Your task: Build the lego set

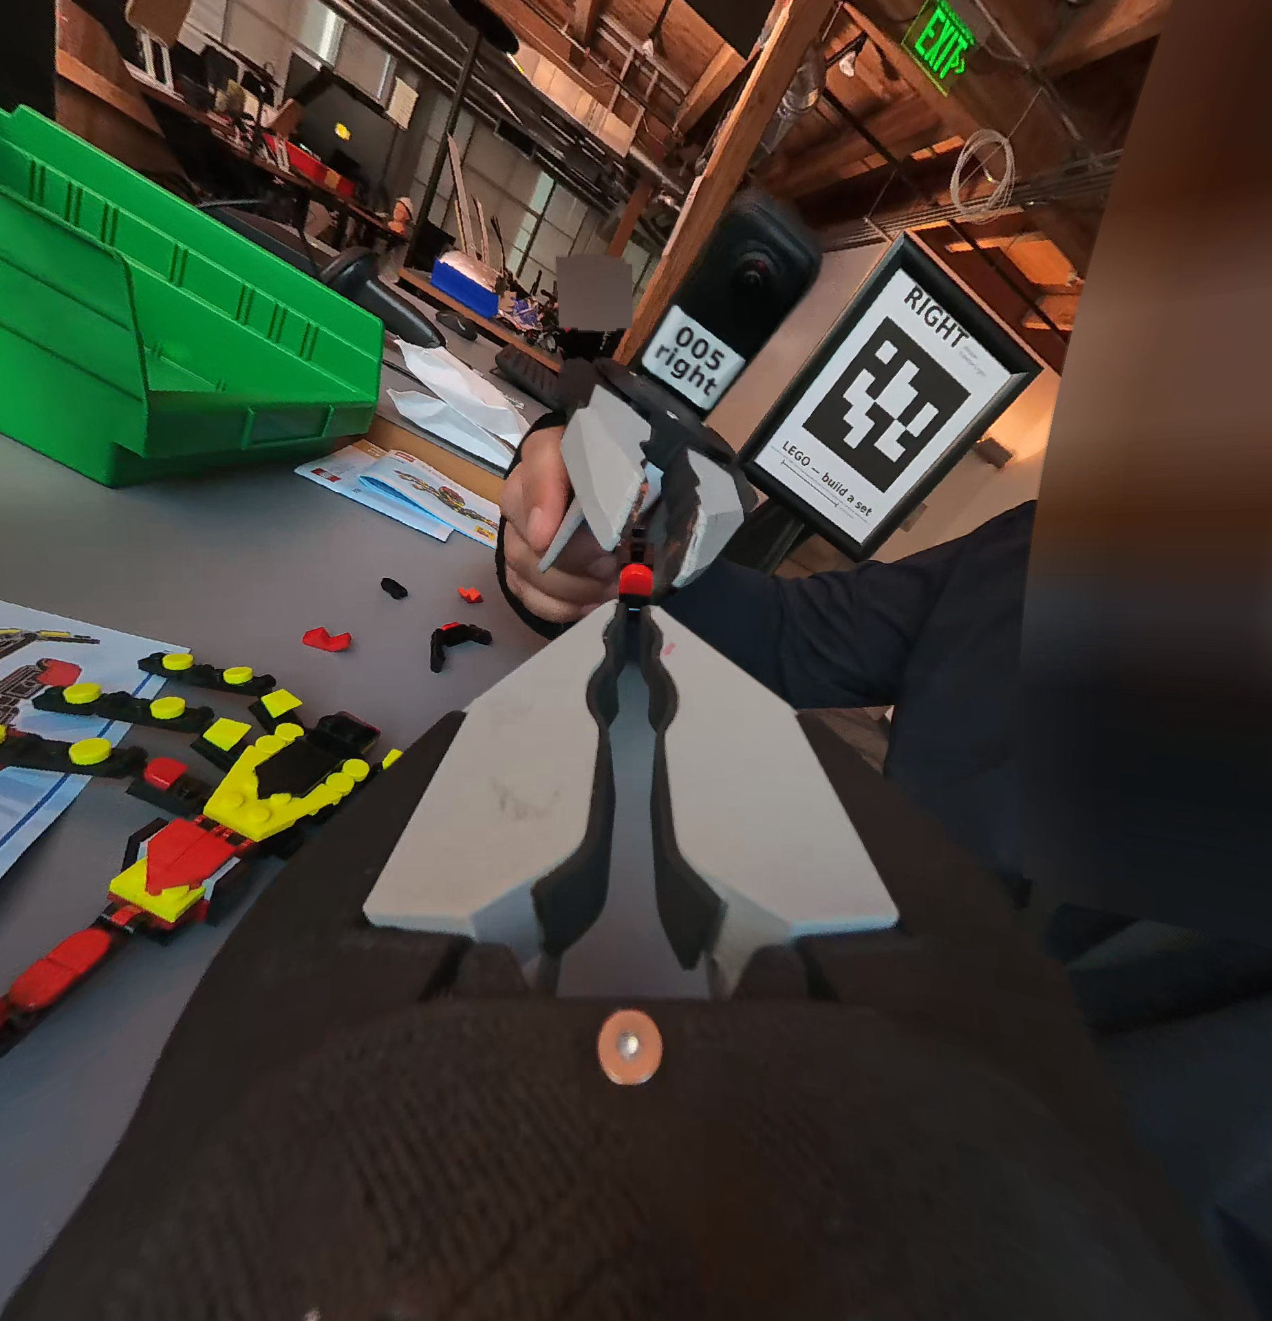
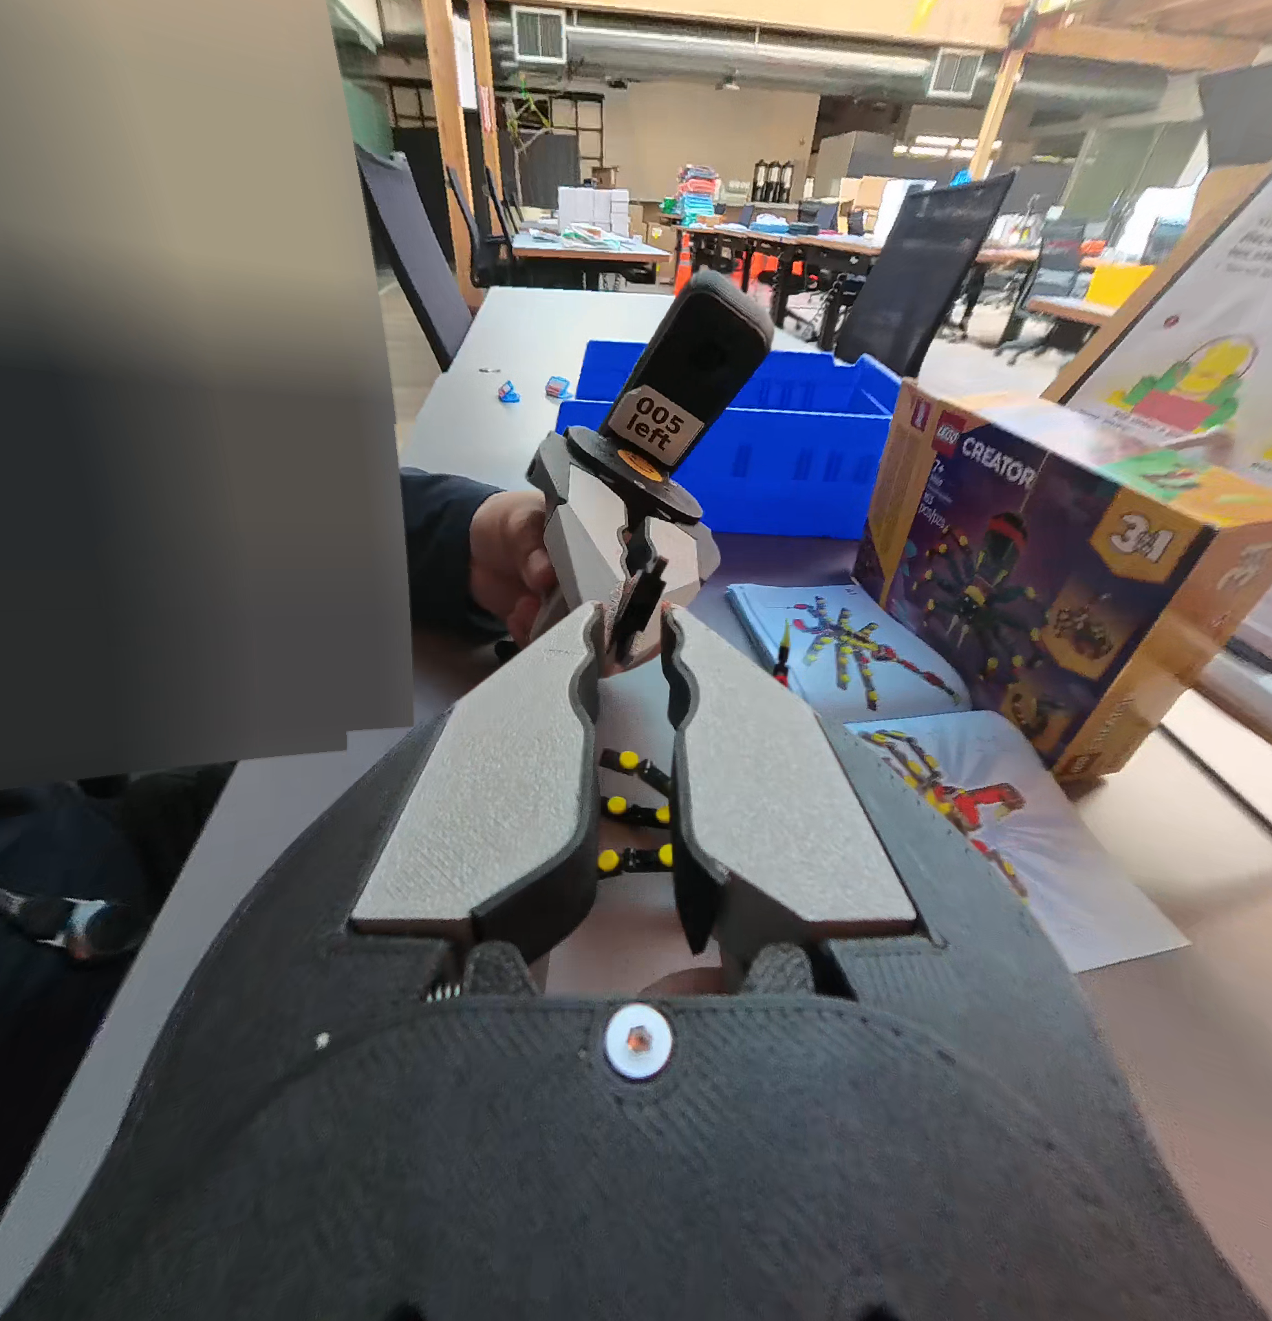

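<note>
A small black and red lego piece (image 1: 634, 577) is held in the air between my two grippers, which face each other tip to tip. My left gripper (image 1: 631, 613) is shut on its red end. My right gripper (image 2: 633, 616) is shut around the black part (image 2: 636, 607). The right gripper also shows in the left wrist view (image 1: 643, 532), and the left gripper in the right wrist view (image 2: 643, 568). The partly built black, yellow and red spider body (image 1: 247, 808) lies on the grey table (image 1: 225, 557), with black legs with yellow studs (image 1: 154, 708) beside it.
Loose red (image 1: 325, 638) and black (image 1: 458, 640) pieces lie on the table. A green bin (image 1: 154, 322) stands at the back left, with a booklet (image 1: 418, 493) beside it. A blue bin (image 2: 797, 443), the lego box (image 2: 1047, 586) and instruction sheets (image 2: 847, 650) are to the right. A framed marker sign (image 1: 897, 400) stands behind.
</note>
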Demonstrator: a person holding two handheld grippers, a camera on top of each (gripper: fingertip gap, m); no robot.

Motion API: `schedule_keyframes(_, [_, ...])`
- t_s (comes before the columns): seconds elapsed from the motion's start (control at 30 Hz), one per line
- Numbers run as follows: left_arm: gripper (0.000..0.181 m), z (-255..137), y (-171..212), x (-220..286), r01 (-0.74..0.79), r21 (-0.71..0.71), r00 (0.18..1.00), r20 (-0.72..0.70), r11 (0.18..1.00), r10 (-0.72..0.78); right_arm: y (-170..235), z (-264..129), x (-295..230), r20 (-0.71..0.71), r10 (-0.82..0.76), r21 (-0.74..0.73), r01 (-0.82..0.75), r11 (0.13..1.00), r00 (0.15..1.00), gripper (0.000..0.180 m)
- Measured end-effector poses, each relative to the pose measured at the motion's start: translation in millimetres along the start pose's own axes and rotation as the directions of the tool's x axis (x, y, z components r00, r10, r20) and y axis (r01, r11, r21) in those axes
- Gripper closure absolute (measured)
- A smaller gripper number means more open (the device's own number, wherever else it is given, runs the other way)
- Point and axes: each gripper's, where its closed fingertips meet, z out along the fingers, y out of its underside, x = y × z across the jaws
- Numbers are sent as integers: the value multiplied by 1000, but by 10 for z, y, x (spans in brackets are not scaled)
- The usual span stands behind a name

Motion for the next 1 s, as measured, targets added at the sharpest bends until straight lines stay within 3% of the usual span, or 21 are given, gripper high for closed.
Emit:
schedule_keyframes(0.03, [181,12,9,10,-4,-6,1000,-2,1000,4,15,8,2,13,37,-6,-37,999,999,169])
schedule_keyframes(0.43, [181,38,45,-16,-111,-67,987,111,992,118,101,17,-35,109,163,-54,-158,986,981,175])
schedule_keyframes(0.67, [181,30,172,-11,-200,-205,960,154,958,233,208,1,-110,148,122,-133,-102,986,981,175])
schedule_keyframes(1.0, [181,75,374,-61,-200,-300,956,150,933,253,419,-71,-172,175,85,-211,-47,976,981,176])
